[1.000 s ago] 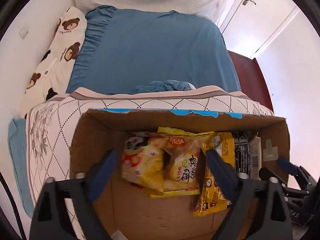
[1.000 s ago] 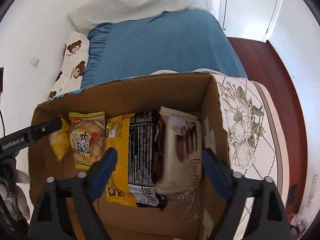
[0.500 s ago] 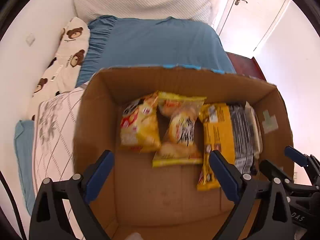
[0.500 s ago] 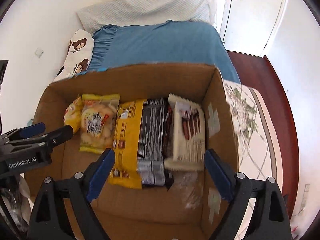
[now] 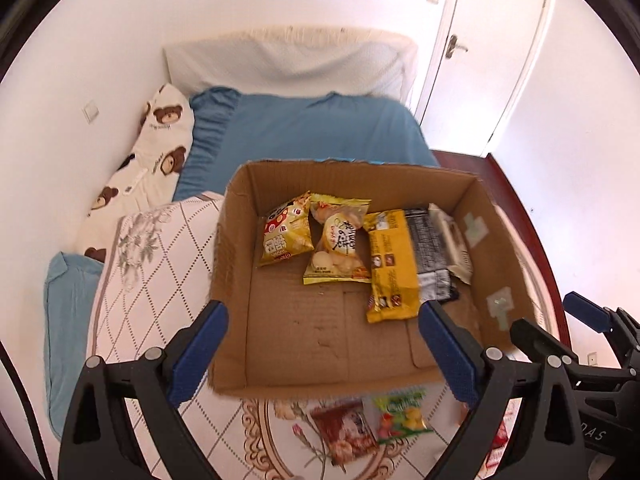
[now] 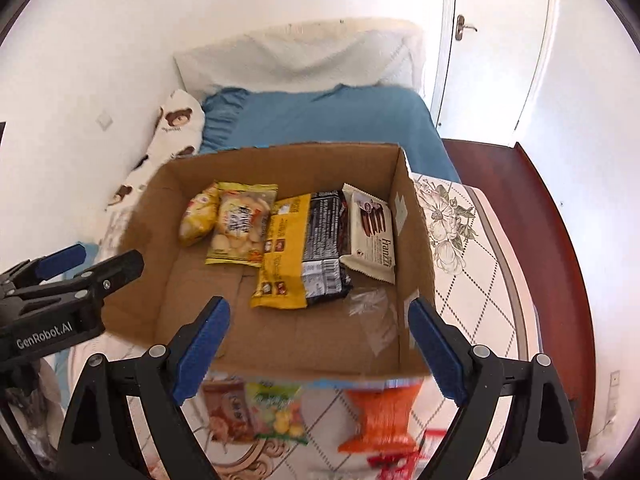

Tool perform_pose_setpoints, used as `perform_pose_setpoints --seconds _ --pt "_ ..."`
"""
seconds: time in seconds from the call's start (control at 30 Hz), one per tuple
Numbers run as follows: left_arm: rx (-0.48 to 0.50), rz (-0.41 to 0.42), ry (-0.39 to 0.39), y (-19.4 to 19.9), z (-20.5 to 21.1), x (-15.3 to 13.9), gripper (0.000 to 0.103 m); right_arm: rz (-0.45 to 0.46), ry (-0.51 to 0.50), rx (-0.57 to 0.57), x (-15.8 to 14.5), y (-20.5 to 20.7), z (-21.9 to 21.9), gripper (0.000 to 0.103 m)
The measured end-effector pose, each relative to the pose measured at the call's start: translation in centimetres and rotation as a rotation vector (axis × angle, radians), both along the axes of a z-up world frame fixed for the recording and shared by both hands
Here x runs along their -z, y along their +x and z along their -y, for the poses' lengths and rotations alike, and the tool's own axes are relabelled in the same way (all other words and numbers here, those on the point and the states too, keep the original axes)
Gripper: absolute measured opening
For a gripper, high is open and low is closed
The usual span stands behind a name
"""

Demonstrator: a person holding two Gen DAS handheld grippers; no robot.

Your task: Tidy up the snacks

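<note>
An open cardboard box (image 5: 236, 280) (image 6: 416, 280) stands on the quilted bed. Inside lie a row of snacks: a small yellow bag (image 5: 285, 236) (image 6: 196, 216), a biscuit bag (image 5: 338, 244) (image 6: 240, 228), a long yellow pack (image 5: 392, 264) (image 6: 282, 252), a black pack (image 5: 430, 252) (image 6: 324, 244) and a white wafer pack (image 6: 370, 232). Loose snacks lie in front of the box: a brown pack (image 5: 344, 428) (image 6: 228, 412), a green candy bag (image 5: 402, 416) (image 6: 278, 412) and an orange pack (image 6: 384, 416). My left gripper (image 5: 322, 344) and right gripper (image 6: 314, 344) are open and empty, raised over the box's near edge.
The quilted cover (image 5: 152, 264) runs around the box. Beyond are a blue sheet (image 5: 312, 128), a bear-print pillow (image 5: 156, 140) and a white pillow (image 5: 288, 60). A red-brown floor (image 6: 520, 208) and a white door (image 6: 492, 40) are at right.
Both grippers have pulled up and back from inside the box. The whole box and the loose snacks in front of it have come into view. Both stay open.
</note>
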State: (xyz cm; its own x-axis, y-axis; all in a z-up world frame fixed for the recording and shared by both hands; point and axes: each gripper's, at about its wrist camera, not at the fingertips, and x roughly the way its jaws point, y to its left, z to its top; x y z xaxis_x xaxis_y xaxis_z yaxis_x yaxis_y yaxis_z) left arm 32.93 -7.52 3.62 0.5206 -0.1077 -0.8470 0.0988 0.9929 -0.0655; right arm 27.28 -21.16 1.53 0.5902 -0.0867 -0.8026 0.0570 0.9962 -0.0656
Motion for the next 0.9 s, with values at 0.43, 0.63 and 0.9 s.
perform_pose_setpoints --seconds 0.43,0.63,0.9 --pt "-0.018 0.141 -0.023 -9.1 -0.2 -6.1 0.097 0.107 0.068 -0.032 -5.0 -9.7 -1.2 0.093" --pt "-0.062 0.064 -0.076 -11.1 -1.1 -2.1 0.097 -0.008 0.131 0.032 -1.1 -12.7 1.5 0.093" --pt "-0.042 -0.237 -0.012 -14.4 -1.2 10.3 0.097 -0.279 0.171 0.107 10.8 -14.3 4.5 0.093"
